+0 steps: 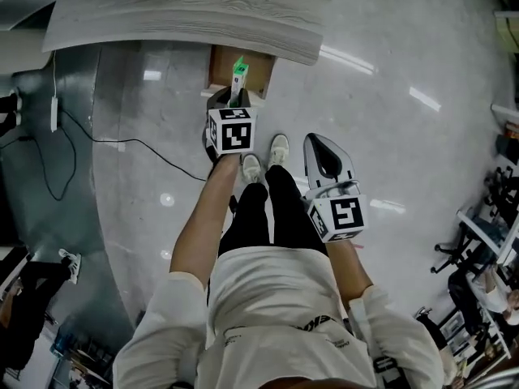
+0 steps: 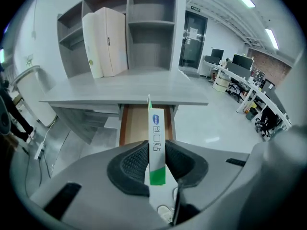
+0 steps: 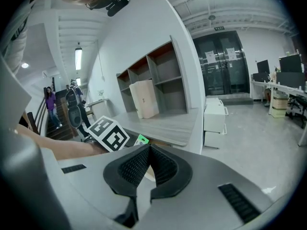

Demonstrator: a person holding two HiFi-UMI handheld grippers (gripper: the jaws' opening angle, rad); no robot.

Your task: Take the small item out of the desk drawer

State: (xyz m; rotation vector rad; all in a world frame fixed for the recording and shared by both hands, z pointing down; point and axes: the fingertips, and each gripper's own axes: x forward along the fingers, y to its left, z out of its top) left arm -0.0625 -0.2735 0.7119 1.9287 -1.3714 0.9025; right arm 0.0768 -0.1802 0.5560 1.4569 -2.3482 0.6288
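The left tongs [image 2: 156, 146] are clamped on a slim white-and-green box [image 2: 156, 123]. The pads bite its green lower end, so most of its length stands out past the tips. The box is in the air over the open drawer [image 2: 136, 123] under the desk [image 2: 120, 87], touching neither. The right tongs [image 3: 147, 148] are closed, tips together, with nothing in them. The box looks like light card: probably stiff lengthwise, easily crushed across its faces, and a little slick. A moderate grip nearer its middle would likely steady it.
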